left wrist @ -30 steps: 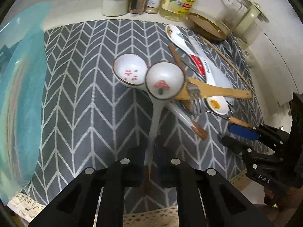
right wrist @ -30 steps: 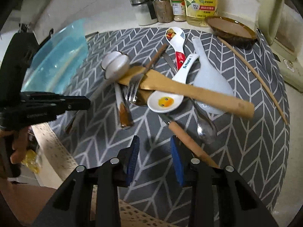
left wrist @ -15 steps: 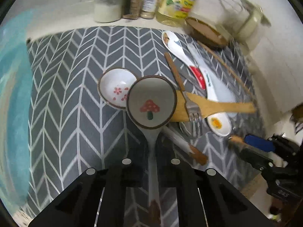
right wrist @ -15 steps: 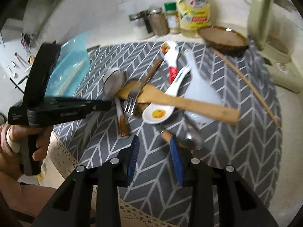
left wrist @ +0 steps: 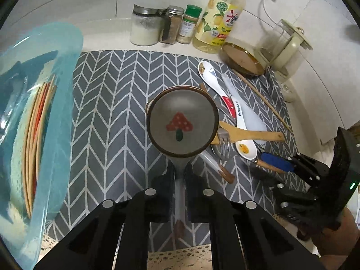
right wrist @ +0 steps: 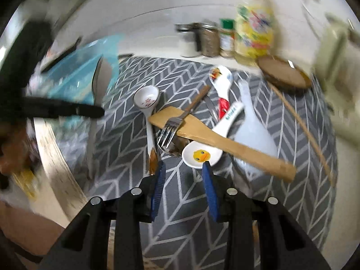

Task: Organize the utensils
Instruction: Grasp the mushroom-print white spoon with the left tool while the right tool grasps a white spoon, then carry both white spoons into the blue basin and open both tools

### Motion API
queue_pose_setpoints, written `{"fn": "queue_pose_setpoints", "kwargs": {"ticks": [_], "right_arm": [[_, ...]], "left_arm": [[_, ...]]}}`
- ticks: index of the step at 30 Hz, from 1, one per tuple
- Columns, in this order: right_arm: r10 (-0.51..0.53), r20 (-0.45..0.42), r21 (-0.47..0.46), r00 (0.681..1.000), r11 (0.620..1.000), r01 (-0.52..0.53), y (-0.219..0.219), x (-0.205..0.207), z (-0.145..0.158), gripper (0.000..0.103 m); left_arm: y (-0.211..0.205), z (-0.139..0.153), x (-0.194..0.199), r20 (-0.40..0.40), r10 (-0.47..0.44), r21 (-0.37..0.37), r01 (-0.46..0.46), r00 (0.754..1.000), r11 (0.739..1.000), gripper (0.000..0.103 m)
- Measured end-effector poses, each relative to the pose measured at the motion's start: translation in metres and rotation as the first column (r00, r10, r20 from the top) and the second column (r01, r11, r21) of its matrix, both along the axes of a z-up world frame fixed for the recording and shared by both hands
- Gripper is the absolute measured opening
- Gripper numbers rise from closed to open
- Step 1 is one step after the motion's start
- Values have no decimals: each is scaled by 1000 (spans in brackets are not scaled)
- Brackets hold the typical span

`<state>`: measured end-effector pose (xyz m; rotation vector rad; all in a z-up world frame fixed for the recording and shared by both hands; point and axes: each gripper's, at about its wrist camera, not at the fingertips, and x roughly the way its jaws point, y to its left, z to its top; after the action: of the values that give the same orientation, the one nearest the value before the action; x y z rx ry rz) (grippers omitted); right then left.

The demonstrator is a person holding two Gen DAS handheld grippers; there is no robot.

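My left gripper (left wrist: 179, 175) pinches the white ceramic mushroom-painted spoon (left wrist: 182, 121) by its handle, bound for the translucent blue bin (left wrist: 56, 121) leftward; my right gripper (right wrist: 184, 175) gapes empty.

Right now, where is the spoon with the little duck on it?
In the right wrist view the duck spoon lies on the grey mat, its handle under the wooden spatula, right of the fork.

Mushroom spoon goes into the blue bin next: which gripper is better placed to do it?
Left. The left gripper is already shut on the mushroom spoon, with the blue bin on its side. The right gripper is open over the pile.
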<state>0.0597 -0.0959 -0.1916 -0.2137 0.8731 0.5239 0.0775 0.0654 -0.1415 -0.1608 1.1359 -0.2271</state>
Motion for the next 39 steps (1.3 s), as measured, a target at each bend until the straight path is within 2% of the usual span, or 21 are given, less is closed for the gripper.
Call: {"fn": "queue_pose_setpoints", "kwargs": {"ticks": [3,5,8,9,13,14,16,17,18,20,24,28,32,36,39], "right_arm": [[88,98,-144,991,987,-74,16,1,-11,33],[112,135,-230,985,970,-78,23,7,-20,19],[90,142,-283,986,958,-47,25,13,-23,8],[75,134,-272,988,962,-36,24,13,-18,7],[-60,49,-53,997,997,62,-2,13,14,5],[-112,-6,76,994,991,112,-18,14,27,5],[-161,-100,263,982,948,182,-38,18,39,5],[-180,-169,379,969,896,232,-53,21,44,5],[-188,-194,431,963,865,256,-60,21,48,5],[-211,-202,485,956,827,285,-67,20,55,5],[-229,-190,557,955,776,297,-72,13,76,5],[-212,-116,574,970,783,240,-58,8,103,5],[-167,-59,591,984,789,169,-33,13,124,5],[-111,-11,606,994,790,95,-3,17,143,5],[-54,19,615,998,788,31,30,21,152,5]], "left_arm": [[0,0,-1,-8,-3,5,3,1000,1000,10],[0,0,-3,-11,-6,2,6,1000,1000,10],[-1,3,-5,-10,-8,-1,8,1000,1000,10],[0,7,-7,-2,-8,-7,8,1000,1000,10],[1,21,-11,25,-8,-20,8,1000,1000,10],[2,25,-11,34,-10,-26,11,999,1000,10],[3,34,-12,46,-12,-52,14,999,999,10],[4,38,-11,53,-13,-62,17,998,998,10],[4,42,-11,63,-13,-66,17,998,998,10],[3,52,-9,86,-19,-65,24,996,998,10],[7,77,-11,134,-36,-87,48,990,995,10],[18,106,-16,178,-40,-119,61,983,991,10],[50,142,-28,215,-21,-144,53,976,988,10],[104,168,-38,232,17,-86,3,973,996,10],[143,161,-37,199,46,-2,-47,979,999,10]]}}
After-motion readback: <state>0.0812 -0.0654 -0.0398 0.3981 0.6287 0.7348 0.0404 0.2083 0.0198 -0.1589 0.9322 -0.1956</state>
